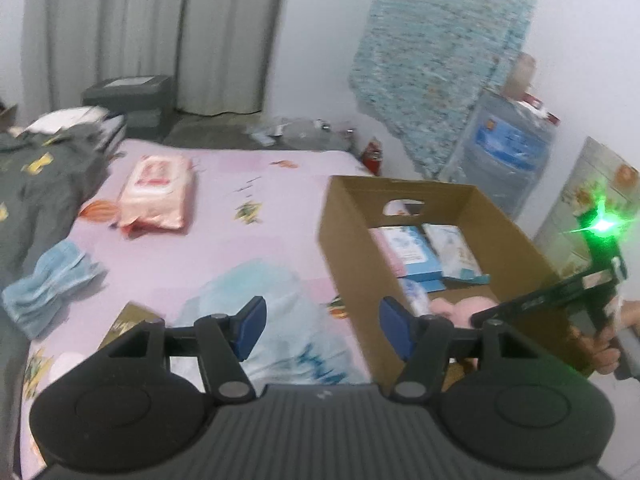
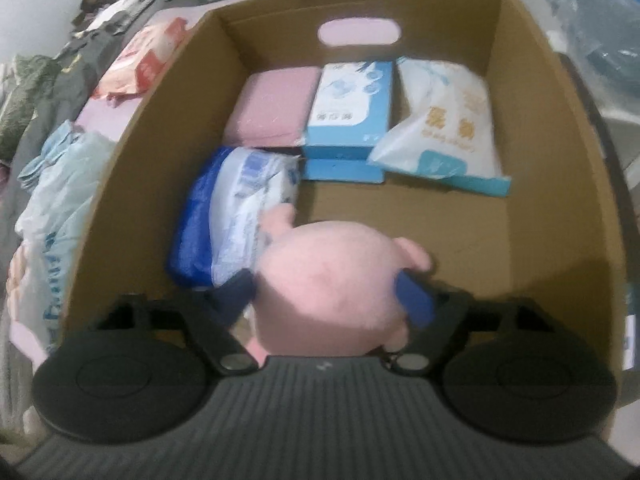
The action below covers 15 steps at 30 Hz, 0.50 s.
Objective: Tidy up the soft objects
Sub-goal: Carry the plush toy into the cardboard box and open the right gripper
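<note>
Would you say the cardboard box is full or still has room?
Room left: cardboard box shows bare floor beside the packs; pink plush toy.

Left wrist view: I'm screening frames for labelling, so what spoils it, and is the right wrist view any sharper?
Left wrist view: a green flare blooms over the right gripper, fisheye bends the cardboard box, soft motion blur throughout. Right wrist view: no sharper; the pink plush toy is fuzzy, the packs' print beyond unreadable.

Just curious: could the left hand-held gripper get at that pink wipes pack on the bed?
Probably yes. The left hand-held gripper is open and empty, and the wipes pack lies uncovered on the bed, nothing between.
</note>
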Tool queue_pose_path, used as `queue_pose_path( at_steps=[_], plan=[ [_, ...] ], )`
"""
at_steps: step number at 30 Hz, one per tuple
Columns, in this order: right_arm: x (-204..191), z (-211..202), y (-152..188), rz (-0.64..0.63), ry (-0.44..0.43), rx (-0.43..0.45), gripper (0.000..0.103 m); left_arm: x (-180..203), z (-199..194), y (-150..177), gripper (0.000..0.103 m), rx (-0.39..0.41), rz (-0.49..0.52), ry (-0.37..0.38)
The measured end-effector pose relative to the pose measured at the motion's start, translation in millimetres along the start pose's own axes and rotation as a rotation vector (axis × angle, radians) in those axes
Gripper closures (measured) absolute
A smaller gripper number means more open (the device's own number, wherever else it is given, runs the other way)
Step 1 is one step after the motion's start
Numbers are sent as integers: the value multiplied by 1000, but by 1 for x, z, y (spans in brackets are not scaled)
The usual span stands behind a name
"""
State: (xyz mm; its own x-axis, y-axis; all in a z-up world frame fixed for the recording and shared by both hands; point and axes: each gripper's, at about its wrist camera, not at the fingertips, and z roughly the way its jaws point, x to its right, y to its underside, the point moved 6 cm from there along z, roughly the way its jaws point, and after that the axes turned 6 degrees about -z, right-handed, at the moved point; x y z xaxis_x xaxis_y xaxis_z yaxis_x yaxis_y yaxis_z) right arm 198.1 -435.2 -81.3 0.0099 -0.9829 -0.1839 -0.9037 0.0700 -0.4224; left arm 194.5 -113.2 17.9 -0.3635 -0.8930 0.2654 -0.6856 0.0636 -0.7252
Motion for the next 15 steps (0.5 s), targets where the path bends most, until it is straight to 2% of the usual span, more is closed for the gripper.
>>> queue_pose_path(
  at_steps=[5,10,12,15],
  plan=[
    [8,-4,2,66,-4,27,36,-23,-7,6,39,7,-43,-16],
    [16,-12,-5,158,2,94,49,-35,-9,12,39,1,-62,-21],
    [20,-11,-10,190,-8,102,50,-38,-9,15,39,-6,-68,-20],
    [18,-10,-12,195,-10,79,46,-42,-11,20,39,-11,-65,-19]
  ],
)
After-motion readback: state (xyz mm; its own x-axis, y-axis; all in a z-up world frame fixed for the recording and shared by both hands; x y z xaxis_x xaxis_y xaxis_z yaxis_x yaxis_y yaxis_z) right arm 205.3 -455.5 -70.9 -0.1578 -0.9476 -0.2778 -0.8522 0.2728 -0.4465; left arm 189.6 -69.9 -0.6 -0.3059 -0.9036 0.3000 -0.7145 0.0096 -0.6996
